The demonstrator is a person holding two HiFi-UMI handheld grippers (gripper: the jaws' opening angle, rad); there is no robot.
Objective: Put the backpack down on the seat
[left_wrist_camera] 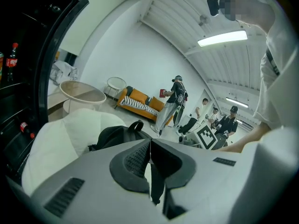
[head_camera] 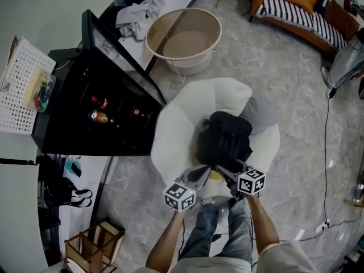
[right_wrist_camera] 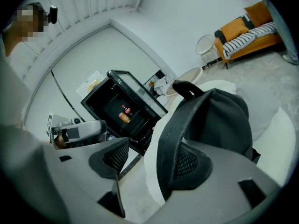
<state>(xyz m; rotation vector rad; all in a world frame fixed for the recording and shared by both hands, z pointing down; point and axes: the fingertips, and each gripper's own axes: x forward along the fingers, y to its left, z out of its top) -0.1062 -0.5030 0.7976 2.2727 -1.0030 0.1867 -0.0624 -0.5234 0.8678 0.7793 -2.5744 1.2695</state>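
Observation:
A black backpack [head_camera: 224, 135] lies on the white beanbag seat [head_camera: 182, 124], and both grippers sit at its near edge. My left gripper [head_camera: 203, 174] is shut, and a thin black strap [left_wrist_camera: 156, 190] hangs down from between its pads; in the left gripper view the backpack [left_wrist_camera: 117, 134] rests on the seat [left_wrist_camera: 56, 139] just beyond the jaws. My right gripper [head_camera: 224, 171] stands wide open. In the right gripper view [right_wrist_camera: 152, 158] a padded shoulder strap [right_wrist_camera: 170, 139] runs between the jaws, against the right pad, with the pack's body [right_wrist_camera: 224, 120] behind it.
A black drinks cabinet [head_camera: 108, 107] with its door open stands left of the seat. A round beige tub [head_camera: 183, 36] sits behind it, and an orange sofa [head_camera: 301, 7] at the far right. A cable [head_camera: 329, 152] crosses the floor on the right. Several people [left_wrist_camera: 175, 104] stand in the background.

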